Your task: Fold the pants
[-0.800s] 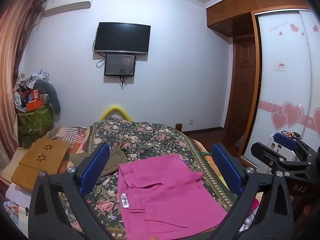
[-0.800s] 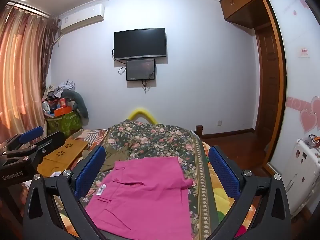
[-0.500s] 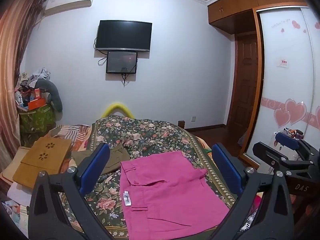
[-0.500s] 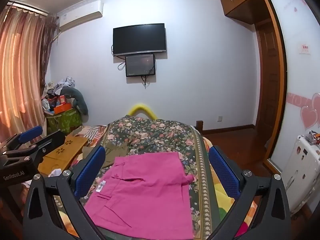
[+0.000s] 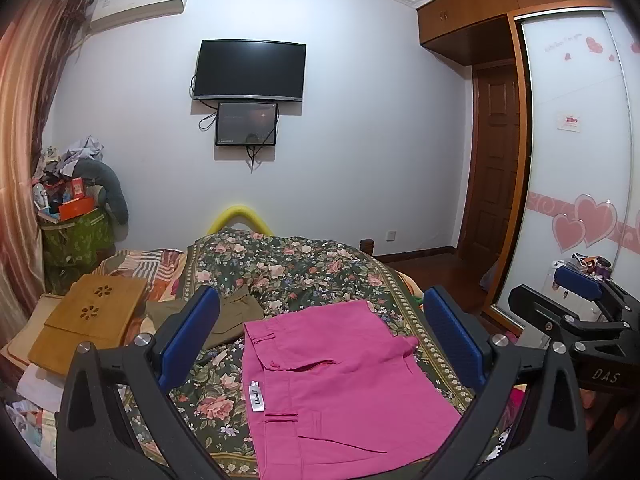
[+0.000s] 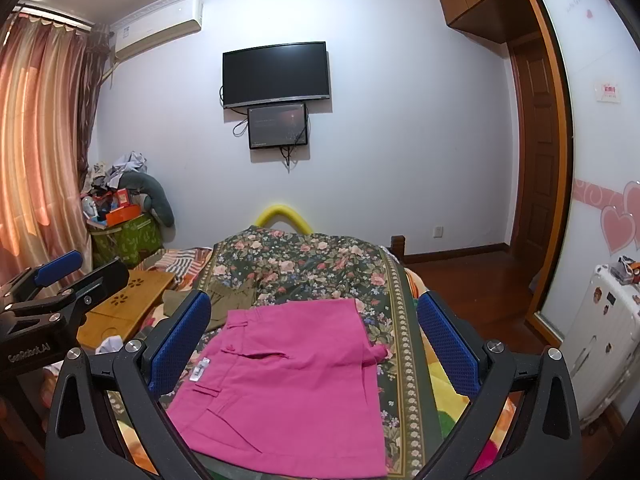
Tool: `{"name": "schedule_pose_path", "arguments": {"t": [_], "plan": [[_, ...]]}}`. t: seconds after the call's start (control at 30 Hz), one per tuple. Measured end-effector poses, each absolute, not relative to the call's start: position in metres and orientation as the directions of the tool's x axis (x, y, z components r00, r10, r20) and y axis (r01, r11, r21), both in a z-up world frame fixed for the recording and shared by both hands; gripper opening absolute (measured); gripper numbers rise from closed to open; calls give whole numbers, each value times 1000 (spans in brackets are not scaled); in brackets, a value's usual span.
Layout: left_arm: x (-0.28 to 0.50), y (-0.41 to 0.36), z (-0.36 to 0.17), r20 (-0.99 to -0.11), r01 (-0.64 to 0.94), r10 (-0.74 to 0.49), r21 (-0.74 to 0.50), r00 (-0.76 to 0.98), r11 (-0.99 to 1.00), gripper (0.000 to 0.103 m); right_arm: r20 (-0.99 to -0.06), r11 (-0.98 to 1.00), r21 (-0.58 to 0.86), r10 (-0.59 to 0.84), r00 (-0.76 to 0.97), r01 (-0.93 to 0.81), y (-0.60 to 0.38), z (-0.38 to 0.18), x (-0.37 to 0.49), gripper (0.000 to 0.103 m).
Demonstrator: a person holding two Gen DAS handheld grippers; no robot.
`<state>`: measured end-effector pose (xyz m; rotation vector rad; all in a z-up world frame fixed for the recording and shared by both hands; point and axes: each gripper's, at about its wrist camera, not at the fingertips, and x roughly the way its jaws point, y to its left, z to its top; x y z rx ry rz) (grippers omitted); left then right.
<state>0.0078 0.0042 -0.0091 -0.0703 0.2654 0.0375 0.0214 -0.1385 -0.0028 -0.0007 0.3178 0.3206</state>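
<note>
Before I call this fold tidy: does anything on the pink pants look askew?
Mostly neat: the pink pants lie flat in a compact fold on the floral bedspread. One small flap pokes out past the right edge, breaking the straight side. Both the left gripper and the right gripper hang open, clear of the cloth.

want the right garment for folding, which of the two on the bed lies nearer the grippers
The pink pants, spread flat on the floral bedspread just ahead of both open grippers. The olive-brown garment lies crumpled farther back, to their left.
</note>
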Motion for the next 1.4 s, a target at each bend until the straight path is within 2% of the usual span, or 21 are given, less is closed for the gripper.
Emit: {"name": "schedule_pose_path", "arguments": {"t": [1.4], "plan": [[14,5,-13,-280,-58,31,-89,959,994,103,-317,950,51,309,897,-309,-137,-3,22,103]]}}
